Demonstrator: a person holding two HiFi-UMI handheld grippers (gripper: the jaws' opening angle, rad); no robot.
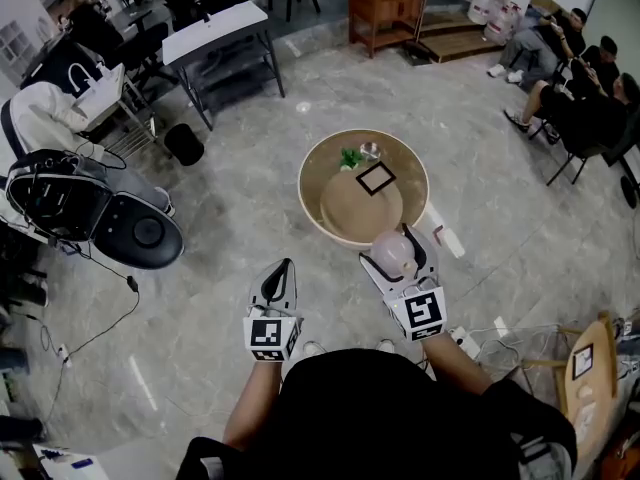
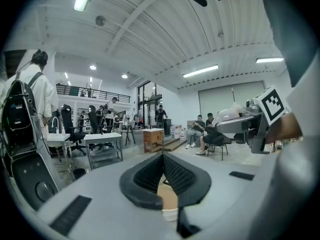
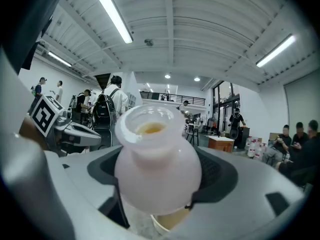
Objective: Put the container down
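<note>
Container (image 3: 157, 159), pale pink, round-bellied, with wide open neck and yellowish inside; gripped at the belly by right claw (image 1: 400, 248), jaws spread wide and one pad pressed on each side; neck at the top in the right gripper view. Seen in head view over the near rim of round wooden tabletop (image 1: 322, 168); in the air or touching it, cannot tell which. On that tabletop, farther away: square black-and-white marker (image 1: 376, 178) near the middle; small green leafy piece (image 1: 351, 157) and small shiny thing (image 1: 370, 150) just beside each other at the far part; all three well apart from the container. Left claw (image 2: 162, 155) closed, pads together at the tips, nothing between them; held in the air to the left of the right claw, near it but apart, over grey stone floor (image 1: 220, 298). Beyond the tabletop: wooden cabinet (image 1: 385, 8) at the far side; seated persons (image 1: 570, 88) at the far right.
</note>
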